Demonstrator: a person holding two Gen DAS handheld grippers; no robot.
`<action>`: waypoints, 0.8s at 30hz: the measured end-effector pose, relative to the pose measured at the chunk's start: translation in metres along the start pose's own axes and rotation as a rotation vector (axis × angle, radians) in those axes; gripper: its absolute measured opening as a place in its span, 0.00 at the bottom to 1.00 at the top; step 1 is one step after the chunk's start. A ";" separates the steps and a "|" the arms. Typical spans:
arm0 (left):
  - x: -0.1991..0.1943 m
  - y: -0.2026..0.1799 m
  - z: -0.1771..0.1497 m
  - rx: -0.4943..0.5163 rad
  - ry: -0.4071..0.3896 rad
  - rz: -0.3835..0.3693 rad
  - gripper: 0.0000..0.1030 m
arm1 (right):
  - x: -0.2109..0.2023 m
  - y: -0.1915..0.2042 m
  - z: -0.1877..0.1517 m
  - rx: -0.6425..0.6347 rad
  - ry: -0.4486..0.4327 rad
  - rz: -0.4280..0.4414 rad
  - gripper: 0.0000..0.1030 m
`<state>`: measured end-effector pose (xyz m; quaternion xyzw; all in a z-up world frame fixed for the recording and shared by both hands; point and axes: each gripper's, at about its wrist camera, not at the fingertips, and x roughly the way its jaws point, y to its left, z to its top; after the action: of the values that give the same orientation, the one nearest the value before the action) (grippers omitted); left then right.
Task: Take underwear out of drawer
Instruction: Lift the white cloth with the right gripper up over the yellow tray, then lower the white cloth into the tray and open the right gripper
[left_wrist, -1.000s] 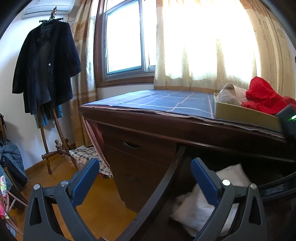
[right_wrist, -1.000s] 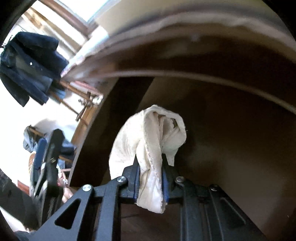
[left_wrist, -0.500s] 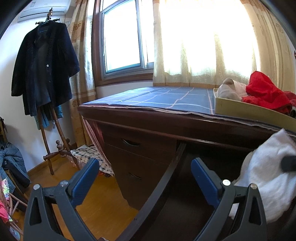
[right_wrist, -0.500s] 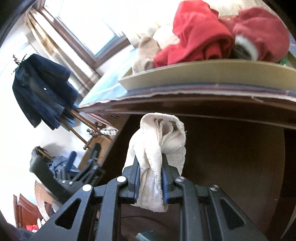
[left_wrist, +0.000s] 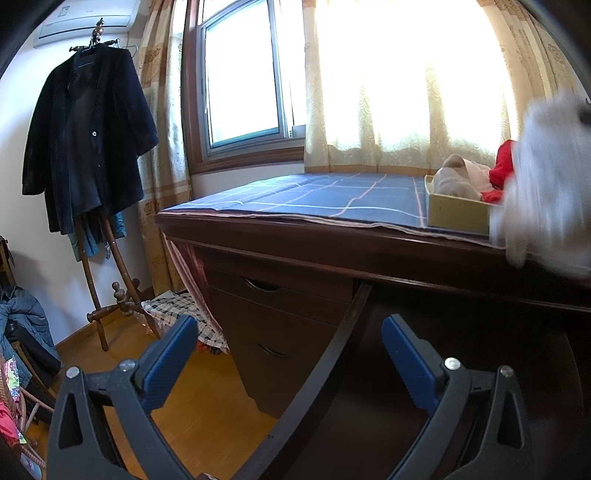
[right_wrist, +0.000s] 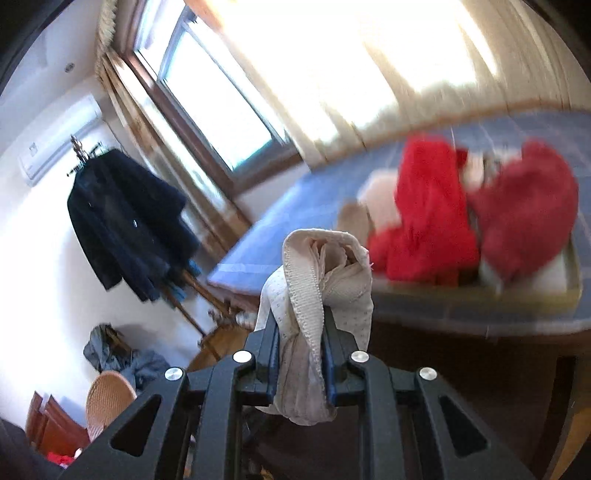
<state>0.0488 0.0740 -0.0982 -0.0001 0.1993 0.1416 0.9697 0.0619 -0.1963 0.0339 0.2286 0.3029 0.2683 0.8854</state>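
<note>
White underwear (right_wrist: 314, 306) is pinched between the jaws of the right gripper (right_wrist: 299, 354), bunched above them, held up level w/ the worktop (left_wrist: 332, 236) edge, clear of the drawer (left_wrist: 321, 373). Left gripper (left_wrist: 291, 354) is held over the open drawer's front corner, jaws wide, nothing between. Beyond the underwear, a tray (right_wrist: 569, 284) w/ red clothes (right_wrist: 436, 221) is seen on the worktop's blue cloth (left_wrist: 325, 195); window (left_wrist: 240, 74) behind.

Bright window (left_wrist: 243, 74) with curtains (left_wrist: 406, 92). Dark coat (left_wrist: 85, 140) on stand by white wall. Brown desk (left_wrist: 295, 266), yellow wood floor (left_wrist: 207, 387).
</note>
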 end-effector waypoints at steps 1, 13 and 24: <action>0.000 0.000 0.000 0.000 0.000 0.000 0.98 | -0.003 0.003 0.009 -0.011 -0.027 -0.001 0.20; 0.001 -0.002 0.001 0.004 -0.001 -0.002 0.99 | 0.031 0.000 0.066 -0.080 -0.201 -0.136 0.20; 0.000 -0.002 0.000 0.006 0.002 0.000 0.99 | 0.092 -0.046 0.058 -0.003 -0.104 -0.225 0.20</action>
<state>0.0500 0.0719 -0.0981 0.0025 0.2008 0.1408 0.9695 0.1776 -0.1890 0.0114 0.2056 0.2801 0.1554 0.9247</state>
